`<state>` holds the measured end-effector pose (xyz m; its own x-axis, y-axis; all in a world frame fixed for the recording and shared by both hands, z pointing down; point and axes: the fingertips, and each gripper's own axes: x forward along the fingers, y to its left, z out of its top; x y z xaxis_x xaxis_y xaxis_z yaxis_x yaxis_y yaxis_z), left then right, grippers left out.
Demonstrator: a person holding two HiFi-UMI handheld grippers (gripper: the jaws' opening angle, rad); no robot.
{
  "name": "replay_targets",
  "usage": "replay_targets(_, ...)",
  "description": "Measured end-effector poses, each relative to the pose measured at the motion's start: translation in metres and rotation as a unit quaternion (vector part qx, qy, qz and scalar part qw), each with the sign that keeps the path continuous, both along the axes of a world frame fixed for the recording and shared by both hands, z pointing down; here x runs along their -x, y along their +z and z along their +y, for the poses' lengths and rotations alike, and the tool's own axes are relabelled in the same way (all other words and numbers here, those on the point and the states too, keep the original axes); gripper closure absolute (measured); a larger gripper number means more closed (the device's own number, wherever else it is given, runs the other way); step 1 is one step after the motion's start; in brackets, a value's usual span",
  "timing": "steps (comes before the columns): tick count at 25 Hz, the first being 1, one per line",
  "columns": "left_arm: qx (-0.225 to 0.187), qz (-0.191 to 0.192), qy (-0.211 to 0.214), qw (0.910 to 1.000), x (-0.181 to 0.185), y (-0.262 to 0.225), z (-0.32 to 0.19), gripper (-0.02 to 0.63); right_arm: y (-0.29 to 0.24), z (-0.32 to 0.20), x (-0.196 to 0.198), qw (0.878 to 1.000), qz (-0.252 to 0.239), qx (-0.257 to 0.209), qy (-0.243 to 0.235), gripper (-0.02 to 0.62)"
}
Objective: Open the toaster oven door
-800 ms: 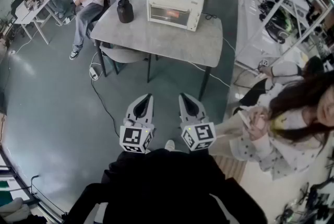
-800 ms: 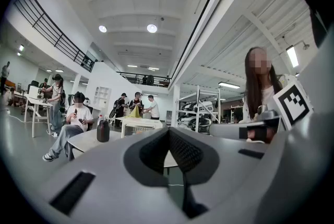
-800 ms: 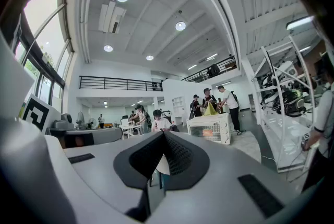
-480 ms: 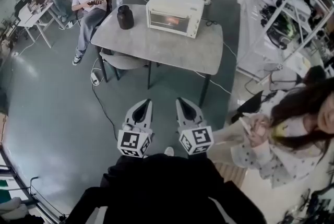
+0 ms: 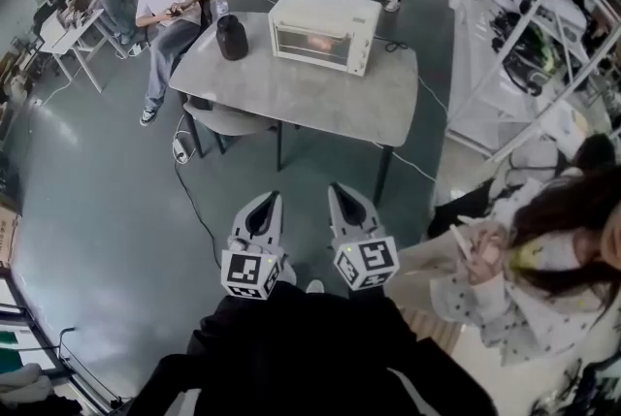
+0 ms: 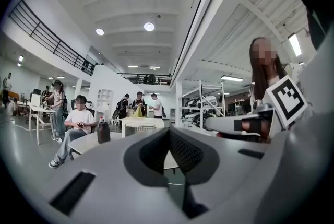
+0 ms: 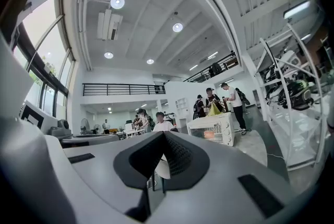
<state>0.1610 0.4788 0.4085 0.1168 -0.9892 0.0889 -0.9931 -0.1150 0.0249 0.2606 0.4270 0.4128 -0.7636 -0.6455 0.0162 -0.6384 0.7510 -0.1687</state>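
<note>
The toaster oven (image 5: 323, 29) is a white, box-shaped unit standing upright on the far right part of a grey table (image 5: 291, 89), in the upper centre of the head view. Its front faces the near edge of the table, turned slightly to the left of the frame. The door (image 5: 309, 43) is a glass panel covering most of the front. It is closed and sits flush with the housing. An orange patch shows through the glass. A narrow control strip sits on the front to the right of the door.

In the right gripper view the toaster oven (image 7: 213, 129) appears right of centre, well away, with the door (image 7: 206, 134) closed.
</note>
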Motion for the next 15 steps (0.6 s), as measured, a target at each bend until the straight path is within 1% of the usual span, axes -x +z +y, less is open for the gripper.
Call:
replay_targets(4, 0.007, -0.004, -0.004, 1.0, 0.003, 0.015, -0.017, 0.603, 0.013, -0.015, 0.003, 1.0, 0.002, 0.009, -0.002, 0.592)
replay_targets(7, 0.014, -0.001, -0.001, 0.9999, 0.008, 0.031, -0.041, 0.603, 0.025, -0.036, 0.008, 1.0, 0.006, 0.02, 0.0, 0.592)
replay_targets(10, 0.012, 0.009, 0.014, 0.9998, 0.017, 0.035, -0.08, 0.603, 0.027, -0.071, 0.018, 1.0, 0.015, 0.013, 0.004, 0.592)
replay_targets(13, 0.013, 0.016, 0.032, 0.9993, 0.037, 0.035, -0.127, 0.603, 0.028, -0.108, 0.041, 1.0, 0.027, 0.012, -0.002, 0.592)
replay_targets(15, 0.009, 0.018, 0.046, 0.9988, 0.051, 0.038, -0.16, 0.603, 0.034, -0.137, 0.056, 1.0, 0.025, 0.018, -0.001, 0.592)
